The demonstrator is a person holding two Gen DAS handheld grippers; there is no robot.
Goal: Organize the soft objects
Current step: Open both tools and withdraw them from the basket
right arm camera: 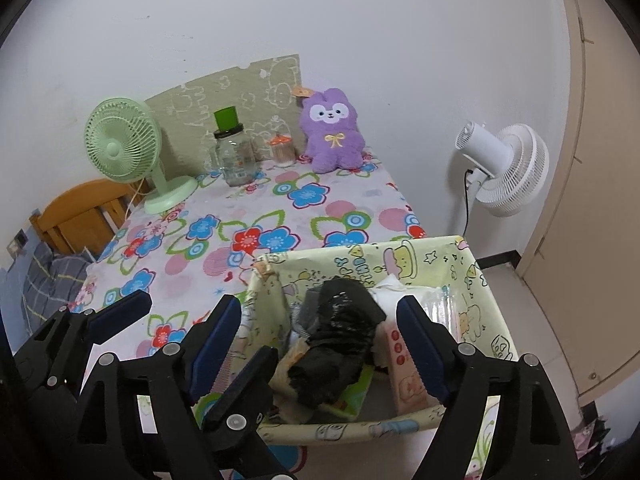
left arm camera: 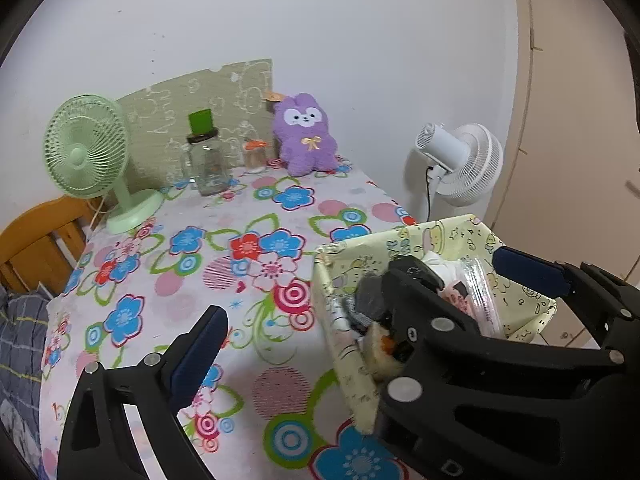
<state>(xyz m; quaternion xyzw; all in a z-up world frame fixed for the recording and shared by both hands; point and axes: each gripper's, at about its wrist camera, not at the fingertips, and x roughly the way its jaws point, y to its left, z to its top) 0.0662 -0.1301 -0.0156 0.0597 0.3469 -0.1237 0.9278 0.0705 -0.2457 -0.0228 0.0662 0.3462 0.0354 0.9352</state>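
Since the purple plush rabbit sits upright against the wall at the far end of the flowered tablecloth, well apart from our yellow fabric bin, we judge it light, squashy and unbreakable; its thick belly looks the surest hold. Our left gripper and right gripper both stand wide apart, holding nothing, the right poised above the bin's black bundle.

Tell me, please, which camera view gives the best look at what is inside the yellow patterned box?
The right wrist view: it looks down into the yellow patterned box, showing the black bundle and pink packet. In the left wrist view the right gripper crosses the box, hiding most of its contents.
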